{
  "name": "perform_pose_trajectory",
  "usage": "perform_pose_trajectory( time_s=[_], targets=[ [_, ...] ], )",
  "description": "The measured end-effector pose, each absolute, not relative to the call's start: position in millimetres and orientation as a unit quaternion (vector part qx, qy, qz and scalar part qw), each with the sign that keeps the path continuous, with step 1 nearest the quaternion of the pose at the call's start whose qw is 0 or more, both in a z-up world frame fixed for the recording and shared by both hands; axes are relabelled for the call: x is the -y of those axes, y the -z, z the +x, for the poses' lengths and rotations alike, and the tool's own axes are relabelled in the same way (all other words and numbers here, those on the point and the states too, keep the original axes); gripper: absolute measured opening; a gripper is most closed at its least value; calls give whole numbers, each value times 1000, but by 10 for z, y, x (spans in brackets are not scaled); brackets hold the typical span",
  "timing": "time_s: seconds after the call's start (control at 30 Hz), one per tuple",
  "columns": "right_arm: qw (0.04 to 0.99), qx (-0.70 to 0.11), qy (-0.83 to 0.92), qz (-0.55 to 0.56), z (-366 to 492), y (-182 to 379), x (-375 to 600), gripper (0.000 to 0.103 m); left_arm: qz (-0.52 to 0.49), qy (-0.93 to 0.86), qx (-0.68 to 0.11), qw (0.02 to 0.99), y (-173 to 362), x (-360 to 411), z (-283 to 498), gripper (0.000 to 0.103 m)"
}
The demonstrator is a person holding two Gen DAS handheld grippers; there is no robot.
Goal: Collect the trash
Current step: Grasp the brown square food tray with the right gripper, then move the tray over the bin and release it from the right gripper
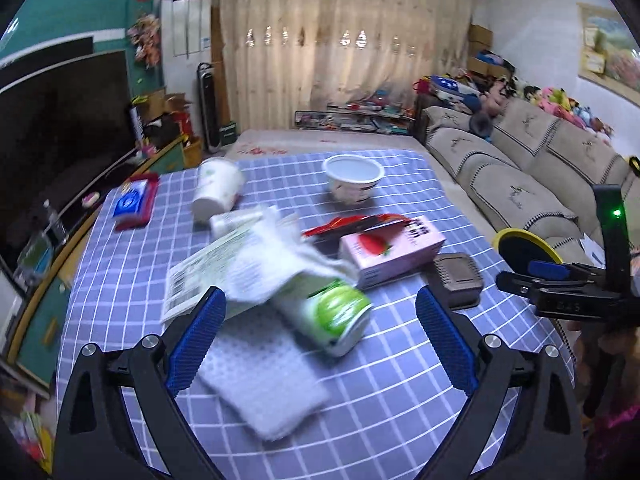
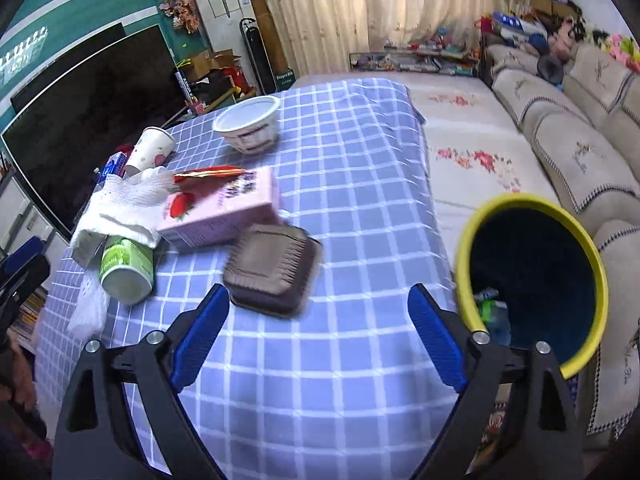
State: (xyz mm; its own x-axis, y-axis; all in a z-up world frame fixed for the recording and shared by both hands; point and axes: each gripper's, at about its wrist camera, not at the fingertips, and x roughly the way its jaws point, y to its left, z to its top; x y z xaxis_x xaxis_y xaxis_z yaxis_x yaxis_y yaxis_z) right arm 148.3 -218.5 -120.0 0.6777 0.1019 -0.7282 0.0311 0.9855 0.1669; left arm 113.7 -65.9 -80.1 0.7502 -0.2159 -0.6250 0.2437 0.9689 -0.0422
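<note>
Both tongs stood wide open and empty over the checked tablecloth [image 2: 340,168], the step in hand apparently being the reach for the next piece of trash.

Left tongs [image 1: 320,340]: jaws spread, nothing pressed between the blue pads. Directly ahead, just inside the gap, lay the green-and-white can [image 1: 340,316] on its side, partly covered by a white cloth [image 1: 276,256]. A printed paper sheet [image 1: 200,272] lay by the left pad, and a folded grey towel [image 1: 264,384] beneath the jaws. Further ahead lay the pink strawberry carton [image 1: 392,252], a red wrapper [image 1: 352,224], a tipped paper cup [image 1: 216,188] and a white bowl [image 1: 353,178]; a blue-and-red pack [image 1: 134,200] sat far to the left.

Right tongs [image 2: 320,340]: jaws likewise spread and empty. The brown plastic container [image 2: 272,268] lay just ahead of the left pad, near but not between the pads. The yellow-rimmed bin [image 2: 532,276] stood immediately to the right of the right pad, off the table edge, with some scraps visible inside.

Judged next move: the left tongs would need to advance and lower until the pads straddle the can, then close, taking care not to snag the cloth; the right tongs would need to shift left and forward to bracket the brown container, with a short carry to the bin.
</note>
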Motion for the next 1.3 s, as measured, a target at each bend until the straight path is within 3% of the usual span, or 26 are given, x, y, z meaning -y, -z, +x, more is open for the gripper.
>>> perform_pose_trajectory(
  time_s=[0.4, 0.5, 0.63, 1.0, 1.3],
  targets=[
    [909, -413, 18, 48, 1877, 1494, 1694, 87, 21, 145, -344, 928, 900, 764, 1112, 95],
    [904, -424, 21, 45, 1927, 1558, 1690, 67, 20, 146, -348, 926, 927, 770, 1115, 96],
    [904, -424, 16, 51, 1904, 1566, 1702, 58, 18, 144, -350, 925, 943, 766, 1122, 96],
    [922, -380, 20, 66, 1443, 1198, 2078, 59, 32, 156, -355, 921, 970, 955, 1127, 96],
    [908, -383, 134, 102, 1292, 1292, 3190, 59, 50, 172, -362, 915, 1001, 1214, 1153, 96]
  ],
)
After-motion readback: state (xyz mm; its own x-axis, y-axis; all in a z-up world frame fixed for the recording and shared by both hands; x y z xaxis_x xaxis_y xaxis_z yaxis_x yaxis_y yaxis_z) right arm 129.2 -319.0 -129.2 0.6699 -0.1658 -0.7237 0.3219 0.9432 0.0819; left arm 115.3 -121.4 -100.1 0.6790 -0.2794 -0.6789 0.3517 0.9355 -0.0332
